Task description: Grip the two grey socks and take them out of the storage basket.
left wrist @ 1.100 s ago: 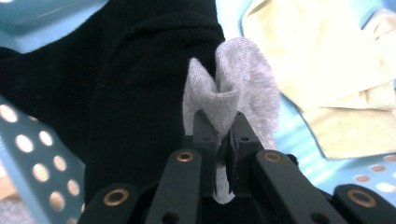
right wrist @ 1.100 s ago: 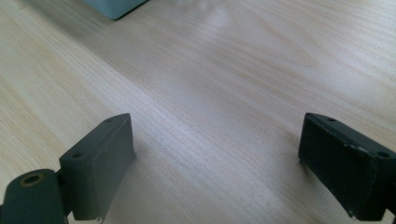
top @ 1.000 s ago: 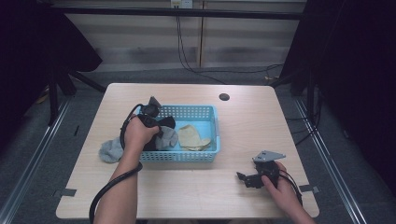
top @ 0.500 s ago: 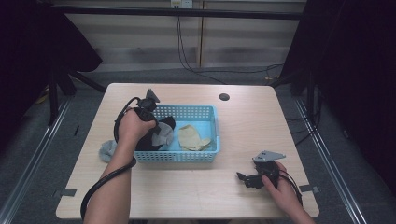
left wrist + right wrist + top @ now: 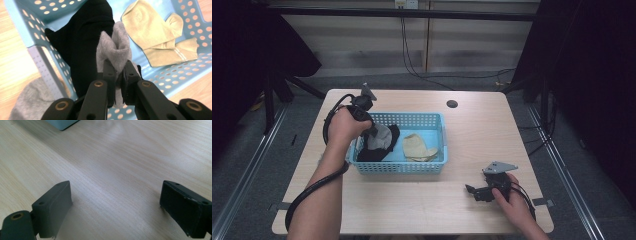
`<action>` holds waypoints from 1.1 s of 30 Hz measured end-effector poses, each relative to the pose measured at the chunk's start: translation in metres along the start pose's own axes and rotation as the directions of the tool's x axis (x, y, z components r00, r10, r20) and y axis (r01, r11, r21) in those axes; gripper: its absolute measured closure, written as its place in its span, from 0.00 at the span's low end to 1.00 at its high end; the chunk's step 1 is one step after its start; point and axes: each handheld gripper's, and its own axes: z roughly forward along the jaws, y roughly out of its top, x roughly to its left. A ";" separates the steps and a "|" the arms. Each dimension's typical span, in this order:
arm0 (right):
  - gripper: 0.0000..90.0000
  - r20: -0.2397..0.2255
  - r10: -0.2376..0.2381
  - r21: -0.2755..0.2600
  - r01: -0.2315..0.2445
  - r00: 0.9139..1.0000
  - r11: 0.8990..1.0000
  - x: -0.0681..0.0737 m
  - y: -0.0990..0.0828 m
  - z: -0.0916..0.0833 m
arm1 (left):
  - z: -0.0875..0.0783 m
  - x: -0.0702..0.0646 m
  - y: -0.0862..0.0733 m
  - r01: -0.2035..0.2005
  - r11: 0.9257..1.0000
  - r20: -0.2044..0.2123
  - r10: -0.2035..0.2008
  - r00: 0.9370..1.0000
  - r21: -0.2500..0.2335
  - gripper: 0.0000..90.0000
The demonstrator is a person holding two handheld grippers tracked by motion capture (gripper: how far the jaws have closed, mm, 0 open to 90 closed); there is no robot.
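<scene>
1. Lifted higher than a second ago: left gripper [image 5: 371, 131], now above the left end of the blue basket [image 5: 439, 129], where earlier it sat low inside it.
2. Clamped on a grey sock [image 5: 115, 47], jaws pressed together on a bunched fold of it, as seen in the left gripper view.
3. Raised with the gripper: grey sock [image 5: 381, 137], now hanging over the left part of the basket, lower end just above a black sock [image 5: 373, 154].
4. Lying flat on the basket floor under and beside the grey one: black sock [image 5: 80, 42], spread toward the far left corner.
5. Unmoved to the right inside the basket: tan socks [image 5: 418, 148], folded over each other, apart from the dark pair.
6. Partly showing outside the basket's left wall in the left gripper view: a second grey sock [image 5: 31, 101] on the table [image 5: 492, 125].
7. Unchanged at the near right of the table: right gripper [image 5: 473, 191], held low in the right hand [image 5: 514, 200], well apart from the basket.
8. Spread wide apart over bare wood in the right gripper view, nothing between the jaws.
9. Unchanged at the far edge: small dark hole [image 5: 452, 104] in the tabletop.
</scene>
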 end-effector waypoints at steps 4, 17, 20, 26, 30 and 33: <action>0.11 0.001 -0.001 0.004 0.001 1.000 1.000 0.000 0.000 0.000 | -0.008 0.002 0.001 -0.001 1.000 -0.010 0.001 1.000 0.023 0.93; 0.11 0.000 -0.001 0.003 0.001 1.000 1.000 0.000 0.000 0.000 | -0.036 0.011 -0.004 0.018 1.000 -0.028 -0.018 0.999 -0.003 0.93; 0.11 0.000 -0.001 0.003 0.001 1.000 1.000 0.000 0.000 0.000 | -0.040 0.016 -0.008 0.037 0.999 -0.034 -0.038 0.999 -0.008 0.93; 0.11 0.000 -0.001 0.003 0.001 1.000 1.000 0.000 0.000 0.000 | -0.048 0.025 -0.014 0.051 0.999 -0.046 -0.051 0.998 -0.007 0.93; 0.11 0.000 -0.001 0.003 0.001 1.000 1.000 0.000 0.000 0.000 | -0.052 0.030 -0.016 0.063 0.998 -0.050 -0.064 0.997 -0.015 0.93; 0.11 0.000 -0.002 0.003 0.002 1.000 1.000 0.000 0.000 0.000 | -0.057 0.036 -0.022 0.077 0.997 -0.063 -0.079 0.995 -0.027 0.93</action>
